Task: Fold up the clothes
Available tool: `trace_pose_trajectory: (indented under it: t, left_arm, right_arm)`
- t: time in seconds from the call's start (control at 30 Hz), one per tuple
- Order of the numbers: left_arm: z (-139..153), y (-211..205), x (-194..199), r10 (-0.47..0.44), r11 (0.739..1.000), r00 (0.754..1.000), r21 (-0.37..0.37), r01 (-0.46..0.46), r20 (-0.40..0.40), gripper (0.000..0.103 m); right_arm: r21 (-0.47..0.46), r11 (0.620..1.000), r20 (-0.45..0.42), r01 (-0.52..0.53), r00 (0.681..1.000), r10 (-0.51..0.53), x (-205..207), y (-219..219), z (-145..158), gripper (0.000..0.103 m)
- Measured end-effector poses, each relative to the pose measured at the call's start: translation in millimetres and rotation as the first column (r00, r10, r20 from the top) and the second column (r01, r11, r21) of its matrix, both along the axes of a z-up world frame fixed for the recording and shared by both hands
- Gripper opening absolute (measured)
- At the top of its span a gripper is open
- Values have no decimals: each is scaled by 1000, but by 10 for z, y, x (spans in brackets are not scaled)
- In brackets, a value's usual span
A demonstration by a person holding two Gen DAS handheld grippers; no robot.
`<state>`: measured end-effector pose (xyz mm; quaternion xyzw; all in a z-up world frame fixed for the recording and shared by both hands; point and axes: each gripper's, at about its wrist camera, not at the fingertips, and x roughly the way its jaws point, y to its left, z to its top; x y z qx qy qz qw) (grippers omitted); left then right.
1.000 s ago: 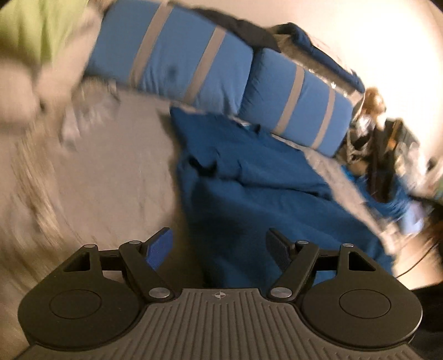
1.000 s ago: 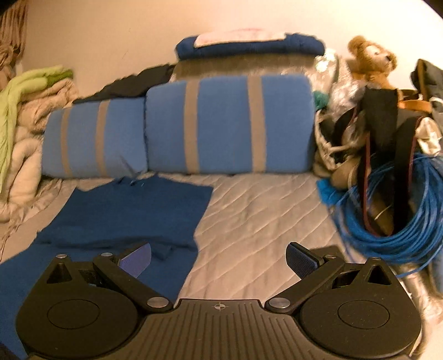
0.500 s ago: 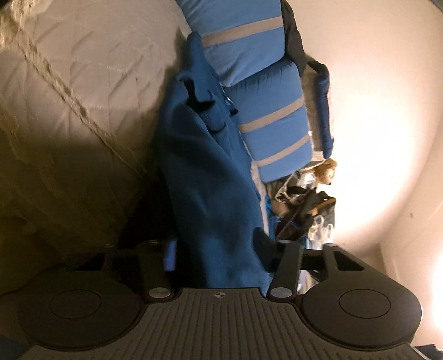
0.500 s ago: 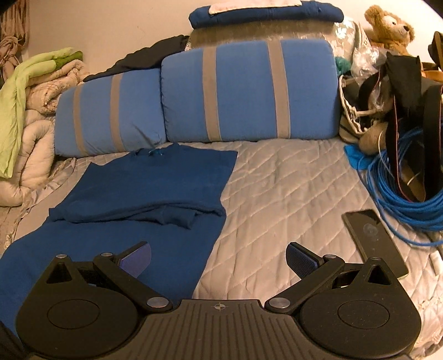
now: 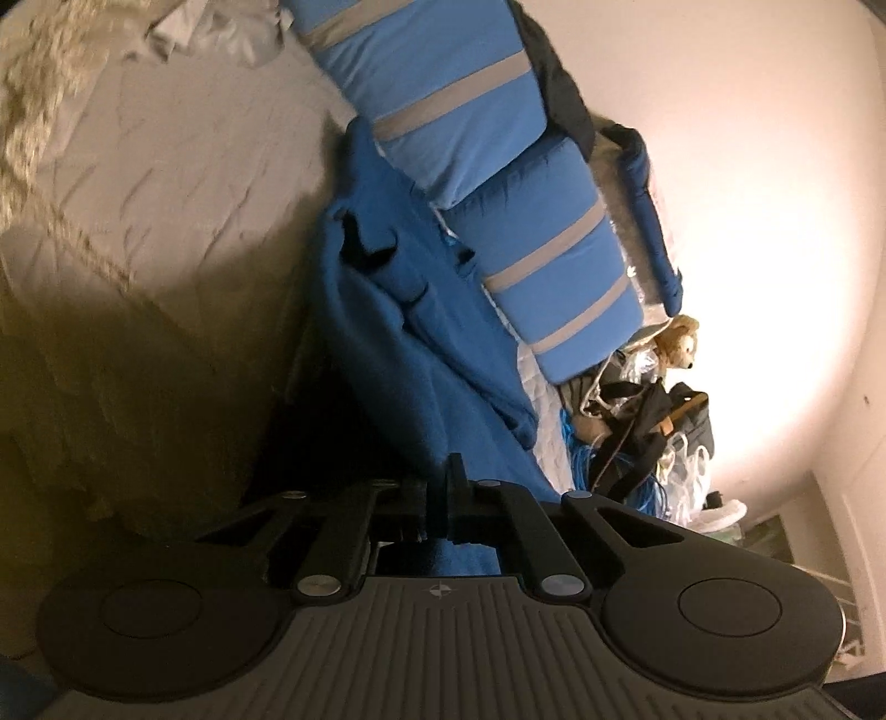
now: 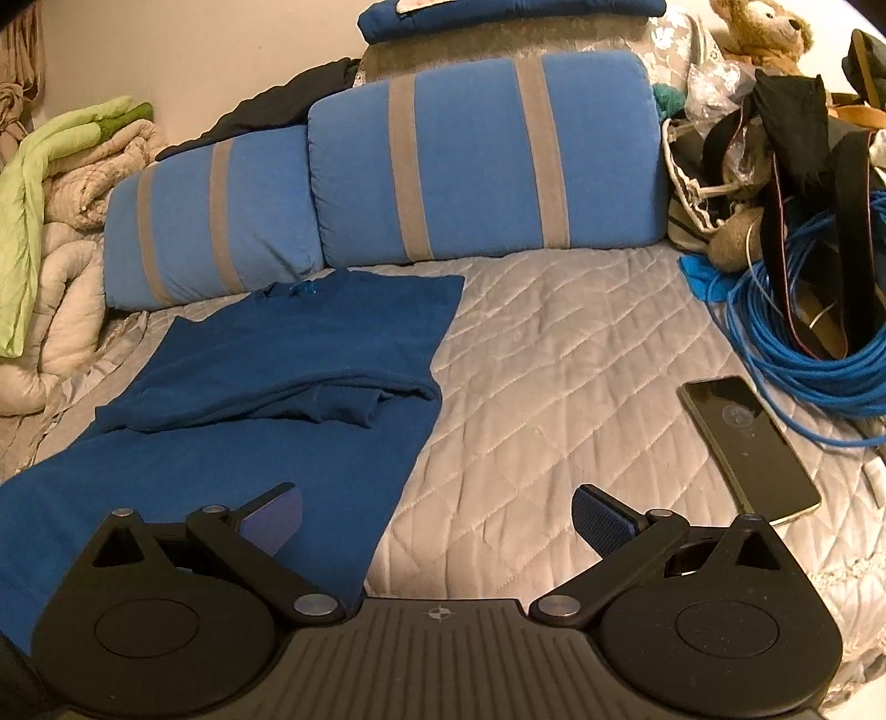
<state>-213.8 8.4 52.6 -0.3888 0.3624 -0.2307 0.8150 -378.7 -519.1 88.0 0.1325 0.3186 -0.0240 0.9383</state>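
Observation:
A dark blue garment (image 6: 266, 399) lies on the quilted grey bed (image 6: 554, 387), its upper part folded down across its middle. It also shows in the tilted left wrist view (image 5: 410, 354). My left gripper (image 5: 440, 507) is shut on the garment's near edge, with blue cloth pinched between the fingers. My right gripper (image 6: 437, 518) is open and empty, low over the bed at the garment's right edge.
Two blue pillows with grey stripes (image 6: 470, 166) line the back. A phone (image 6: 747, 448) lies on the bed at the right, beside coiled blue cable (image 6: 803, 343), straps and a teddy bear (image 6: 764, 27). Rolled blankets (image 6: 50, 221) sit at the left.
My left gripper has rolled sideways, dropped to the garment's edge and closed on it. My right gripper has pulled back and risen slightly, bringing the phone into view; it stays open.

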Motion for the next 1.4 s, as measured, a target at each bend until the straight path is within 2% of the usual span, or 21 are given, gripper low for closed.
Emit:
trace_pose_trajectory:
  t: [0.1, 0.23, 0.3, 0.47, 0.6, 0.63, 0.8, 0.83, 0.9, 1.0, 1.03, 1.13, 1.27, 1.4]
  left_arm:
    - [45, -43, -28, 15, 999, 1000, 48, -16, 12, 5]
    - [47, -64, -18, 43, 997, 999, 70, -43, 1, 5]
    - [50, -71, -5, 55, 995, 998, 78, -54, -8, 5]
    - [43, -84, 11, 57, 994, 998, 98, -54, -29, 5]
    - [8, -95, 11, 59, 993, 997, 101, -54, -44, 5]
    - [-5, -97, 9, 60, 993, 997, 103, -55, -49, 6]
    - [-80, -120, -14, 48, 995, 997, 88, -42, -63, 8]
    - [-91, -129, -20, 33, 996, 998, 82, -28, -61, 10]
    - [-124, -150, -32, 10, 998, 998, 69, -6, -63, 15]
    - [-158, -168, -40, -8, 999, 997, 50, 12, -78, 15]
    - [-148, -166, -42, -12, 999, 997, 47, 16, -82, 8]
    - [-47, -128, -72, -23, 999, 997, 36, 26, -72, 6]
    - [146, 53, -139, -2, 998, 1000, -58, 1, -19, 5]
    - [156, 105, -154, 48, 998, 998, -43, -49, -38, 5]
  right_arm:
    - [59, 997, -8, -50, 999, 51, -34, -21, -98, 102]
    - [218, 969, -2, -114, 993, 117, -95, -98, -311, 101]
    - [315, 940, 9, -134, 990, 138, -127, -142, -448, 98]
    - [487, 850, 24, -200, 976, 216, -159, -113, -759, 88]
    - [615, 754, 40, -229, 965, 260, -150, -58, -968, 67]
    - [638, 734, 49, -235, 963, 266, -156, -46, -1002, 59]
    - [696, 669, 109, -260, 960, 259, -234, -26, -1049, 31]
    - [701, 663, 117, -263, 959, 256, -250, -26, -1040, 26]
    - [702, 659, 121, -271, 957, 265, -274, -15, -1007, 22]
    - [695, 662, 116, -279, 953, 280, -300, -3, -963, 20]
    - [696, 663, 110, -276, 953, 282, -302, 0, -950, 17]
    - [691, 673, 91, -265, 955, 282, -306, 10, -866, 10]
    - [703, 646, 155, -298, 951, 269, -372, -55, -605, 8]
    - [695, 657, 166, -290, 955, 246, -351, -82, -446, 8]
